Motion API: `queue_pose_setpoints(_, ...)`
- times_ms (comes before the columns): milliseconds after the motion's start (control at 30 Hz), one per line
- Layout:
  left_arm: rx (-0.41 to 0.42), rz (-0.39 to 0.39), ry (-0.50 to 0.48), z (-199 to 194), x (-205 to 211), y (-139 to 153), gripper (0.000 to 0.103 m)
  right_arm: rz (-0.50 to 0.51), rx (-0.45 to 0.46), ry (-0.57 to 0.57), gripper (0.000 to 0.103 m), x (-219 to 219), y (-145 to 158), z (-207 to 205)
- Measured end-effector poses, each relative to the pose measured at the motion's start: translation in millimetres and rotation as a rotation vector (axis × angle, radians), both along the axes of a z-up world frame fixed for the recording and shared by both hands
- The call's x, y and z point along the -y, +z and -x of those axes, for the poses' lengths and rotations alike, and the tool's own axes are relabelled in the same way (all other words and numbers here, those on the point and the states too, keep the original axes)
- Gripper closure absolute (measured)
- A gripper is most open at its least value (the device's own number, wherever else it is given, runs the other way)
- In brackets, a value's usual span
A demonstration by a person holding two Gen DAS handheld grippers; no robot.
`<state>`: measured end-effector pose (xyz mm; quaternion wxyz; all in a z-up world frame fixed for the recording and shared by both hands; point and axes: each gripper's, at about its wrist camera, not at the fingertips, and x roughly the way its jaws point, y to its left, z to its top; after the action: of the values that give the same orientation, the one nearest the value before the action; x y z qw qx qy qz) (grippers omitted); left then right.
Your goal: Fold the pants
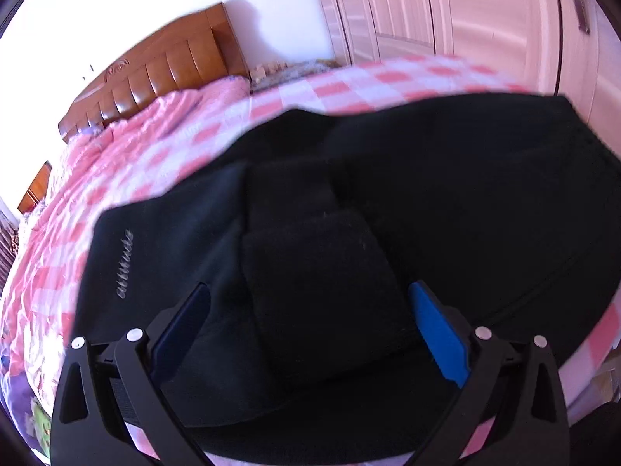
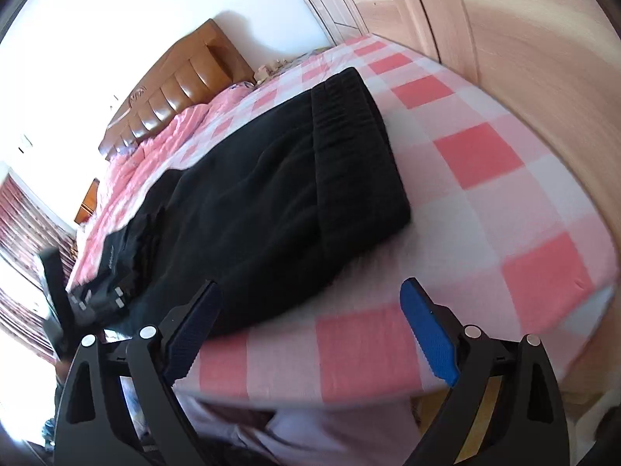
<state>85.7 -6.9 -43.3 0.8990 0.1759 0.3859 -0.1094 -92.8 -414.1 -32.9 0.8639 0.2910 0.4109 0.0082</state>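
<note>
Bedding fills both of my views: one bed [image 2: 485, 202] under a pink-and-white checked sheet, with one rumpled pink quilt [image 1: 128, 143] at the upper left, lying against one brown wooden headboard [image 2: 182, 73]. One run of pale wardrobe doors [image 1: 446, 4] crosses the upper right of both frames.

One pair of black pants [image 2: 271, 194] lies on the sheet, already folded over on itself. In the right wrist view it takes up the centre, with the gathered waistband toward the upper right. In the left wrist view it covers the whole middle, with one leg end lying as a dark flap on top and one small line of pale lettering [image 1: 125, 264] on its left part.

I hold two grippers. My left gripper [image 1: 308, 330] is spread wide with its blue pads on either side of that flap, low over the cloth; whether they touch it I cannot tell. My right gripper [image 2: 310, 326] is equally wide apart and holds nothing, its left finger [image 2: 194, 330] right at the pants' near edge, its right one over bare sheet.
</note>
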Motion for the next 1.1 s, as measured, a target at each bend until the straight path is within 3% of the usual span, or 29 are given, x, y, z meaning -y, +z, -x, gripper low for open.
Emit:
queue_pose_setpoints(100, -0.034, 0.082, 0.011, -5.5, -11.0, -3.3, 0.001, -0.051, 0.006, 0.006, 0.010, -1.6, 0.3, -12.9)
queue_pose_setpoints(167, -0.036, 0.085, 0.007, -7.2, -11.9, -3.1, 0.001, -0.120, 0.010, 0.007, 0.009, -3.6, -2.0, -23.0)
queue_pose_setpoints(267, -0.029, 0.083, 0.010, -5.5, -10.5, -3.9, 0.001, -0.099, -0.001, -0.033, 0.007, -8.3, -0.2, -32.6)
queue_pose_setpoints(333, -0.030, 0.086, 0.007, -5.6, -10.6, -4.3, 0.001, -0.144, 0.012, -0.095, 0.007, -6.9, -2.2, -30.0)
queue_pose_setpoints(533, -0.034, 0.100, 0.004, -5.8, -11.5, -4.4, 0.001, -0.066, -0.047, 0.011, 0.008, -32.8, 1.5, -29.6)
queue_pose_setpoints(667, -0.028, 0.100, 0.004, -4.5, -11.7, -4.4, 0.001, -0.140, 0.069, -0.087, 0.008, -29.5, -5.4, -36.1)
queue_pose_setpoints(767, -0.034, 0.099, -0.002, -4.7, -12.4, -4.2, 0.001, -0.030, 0.053, -0.064, 0.007, -47.9, -2.5, -43.8)
queue_pose_setpoints(800, -0.035, 0.101, -0.003, -4.5, -12.7, -4.3, 0.001, -0.035, 0.066, -0.065, 0.008, -48.8, -3.1, -42.7)
queue_pose_setpoints(833, -0.035, 0.103, -0.006, -3.7, -13.6, -4.2, 0.001, -0.064, 0.083, -0.106, 0.021, -43.4, -5.7, -39.3)
queue_pose_setpoints(867, -0.034, 0.106, -0.006, -3.6, -14.0, -4.4, 0.001, -0.095, 0.098, -0.139, 0.027, -36.7, -8.9, -37.7)
queue_pose_setpoints(933, -0.034, 0.105, -0.005, -4.2, -14.0, -4.4, 0.001, -0.139, 0.120, -0.185, 0.060, -24.1, -18.8, -37.0)
queue_pose_setpoints(1033, -0.036, 0.107, -0.001, -5.4, -12.4, -5.0, 0.001, -0.167, 0.174, -0.199, 0.072, -16.1, -23.5, -32.2)
queue_pose_setpoints(1100, -0.045, 0.102, 0.014, -7.2, -10.8, -4.7, 0.001, -0.133, 0.214, -0.224, 0.078, -16.2, -17.4, -23.2)
